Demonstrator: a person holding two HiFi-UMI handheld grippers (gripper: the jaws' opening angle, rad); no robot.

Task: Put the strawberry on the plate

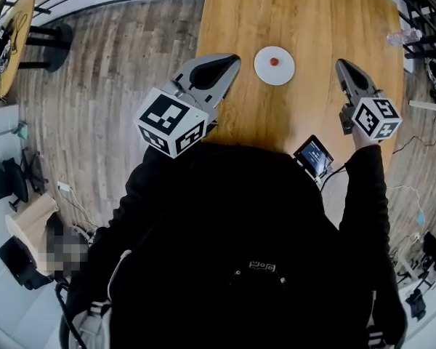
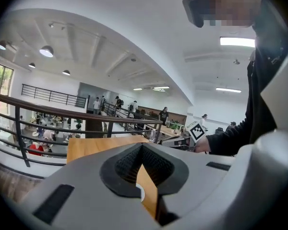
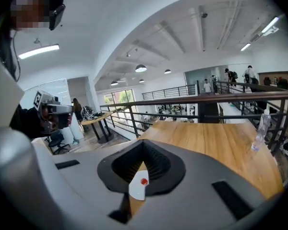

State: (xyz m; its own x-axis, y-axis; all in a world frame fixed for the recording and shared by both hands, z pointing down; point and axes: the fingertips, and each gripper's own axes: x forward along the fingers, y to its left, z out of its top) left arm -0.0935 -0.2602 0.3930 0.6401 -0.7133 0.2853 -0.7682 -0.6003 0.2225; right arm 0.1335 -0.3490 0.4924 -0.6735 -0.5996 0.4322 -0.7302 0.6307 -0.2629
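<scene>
A small red strawberry (image 1: pixel 274 61) lies in the middle of a round white plate (image 1: pixel 261 70) on the wooden table (image 1: pixel 312 20). Neither gripper touches them. My left gripper (image 1: pixel 235 62) hovers just left of the plate, jaws together and empty. My right gripper (image 1: pixel 341 65) is held to the plate's right, also shut and empty. In the right gripper view the strawberry (image 3: pixel 143 181) and plate (image 3: pixel 136 191) show through the slot below the closed jaws (image 3: pixel 143 150). The left gripper view shows only a sliver of the plate (image 2: pixel 140 193) under its closed jaws (image 2: pixel 143 151).
A small device with a lit screen (image 1: pixel 314 155) and a cable sits at the table's near edge, in front of the person. A clear plastic bottle (image 1: pixel 401 37) stands at the table's right edge by a black railing (image 1: pixel 421 6). A round side table (image 1: pixel 11 42) stands far left.
</scene>
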